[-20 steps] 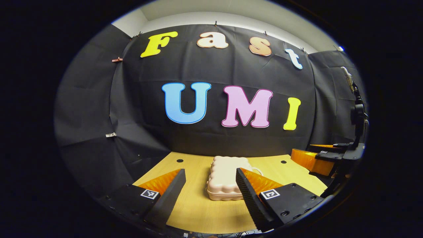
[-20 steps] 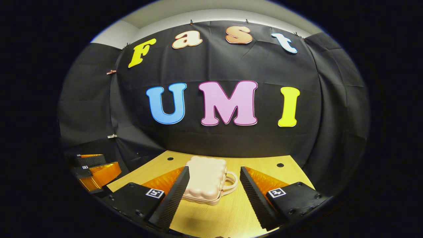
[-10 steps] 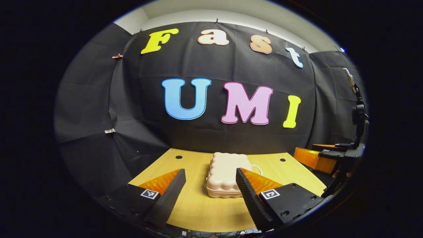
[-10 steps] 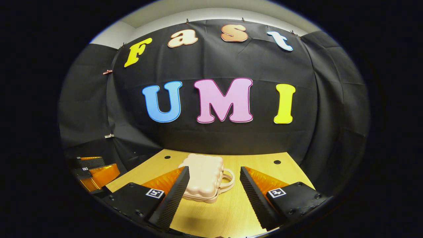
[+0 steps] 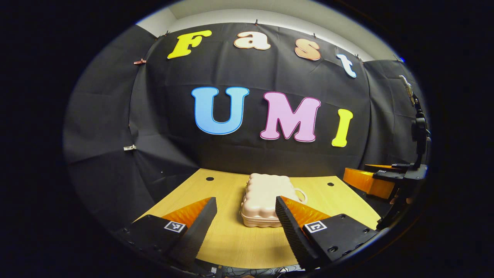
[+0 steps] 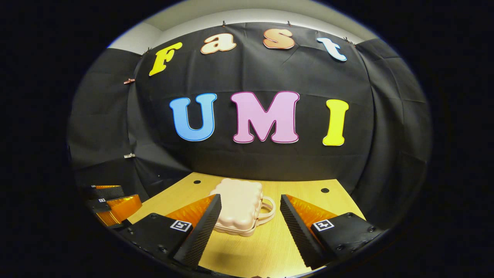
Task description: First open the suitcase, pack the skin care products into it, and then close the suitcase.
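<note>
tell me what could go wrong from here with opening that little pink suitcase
1. The suitcase is closed and lies flat and free on the table; it looks light, so prying at it with one gripper might slide it instead of opening it.
2. Its handle faces the right gripper, which could snag the loop.
3. Both the right gripper and the left gripper are open and off the case, so nothing steadies it.

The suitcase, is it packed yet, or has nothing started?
Nothing looks done yet. The pink suitcase lies shut on the wooden table, handle toward the right. Both the left gripper and the right gripper are open, short of the case, holding nothing. Left to do: open it, put the skin care products in, close it. I see no products in these views.
</note>
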Demonstrator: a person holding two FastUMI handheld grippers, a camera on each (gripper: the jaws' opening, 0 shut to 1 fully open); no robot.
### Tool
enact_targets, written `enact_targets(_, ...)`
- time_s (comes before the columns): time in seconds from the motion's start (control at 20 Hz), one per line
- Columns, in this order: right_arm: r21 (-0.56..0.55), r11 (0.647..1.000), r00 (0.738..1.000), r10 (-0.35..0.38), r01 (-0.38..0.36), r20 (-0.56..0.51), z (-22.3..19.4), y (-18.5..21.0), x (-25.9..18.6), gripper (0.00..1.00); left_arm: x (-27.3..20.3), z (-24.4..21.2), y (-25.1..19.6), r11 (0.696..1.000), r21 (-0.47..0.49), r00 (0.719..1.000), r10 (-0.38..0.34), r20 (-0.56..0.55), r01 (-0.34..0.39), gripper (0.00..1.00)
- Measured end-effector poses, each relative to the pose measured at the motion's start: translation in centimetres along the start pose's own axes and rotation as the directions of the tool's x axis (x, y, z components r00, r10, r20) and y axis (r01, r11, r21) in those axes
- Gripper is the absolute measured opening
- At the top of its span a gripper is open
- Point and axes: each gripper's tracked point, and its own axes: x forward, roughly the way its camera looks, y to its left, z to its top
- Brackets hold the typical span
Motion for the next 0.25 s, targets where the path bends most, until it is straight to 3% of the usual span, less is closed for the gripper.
enact_targets(0.25,0.005,1.000,0.999,-0.025,0.024,0.033,0.6,-1.3,-0.5,0.97,0.1,0.9,-1.3,1.000,0.010,0.999,-0.030,0.037,0.030,0.96)
